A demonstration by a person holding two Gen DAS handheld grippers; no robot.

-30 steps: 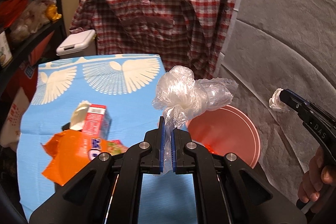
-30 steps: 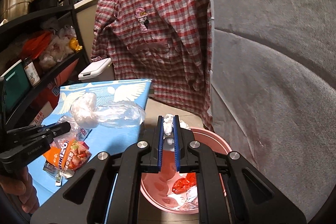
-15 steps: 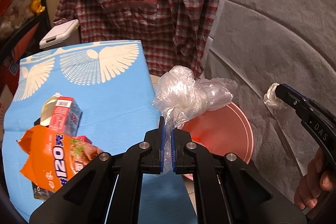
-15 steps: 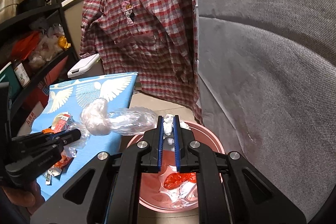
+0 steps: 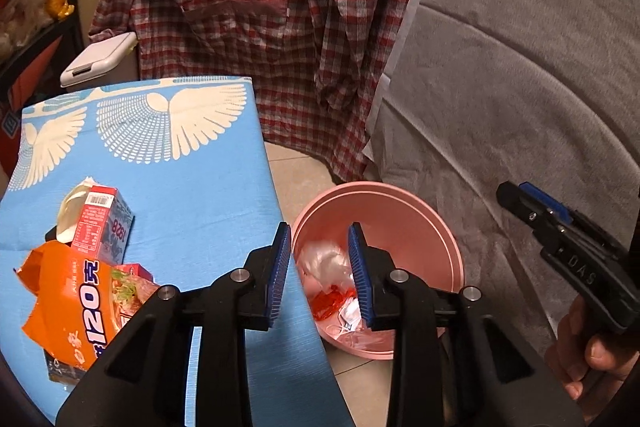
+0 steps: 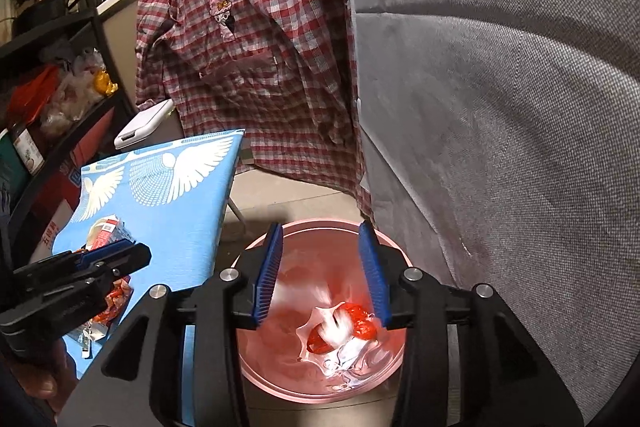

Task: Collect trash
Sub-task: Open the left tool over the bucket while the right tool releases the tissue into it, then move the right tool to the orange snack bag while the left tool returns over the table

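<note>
Blue table [image 5: 192, 195] — pink bin [image 5: 404, 199] beside

Both the left gripper [image 5: 319, 269] and right gripper [image 6: 324, 269] apparently hold their fingers spread.

The round pink plastic basin [image 6: 394, 373] sits on the floor in a narrow gap, hemmed by the blue wing-printed table edge [image 5: 276, 211] on one side, the grey upholstered sofa [image 6: 500, 155] on the other and the hanging red plaid shirt [image 5: 280, 27] behind, open only from above.
</note>
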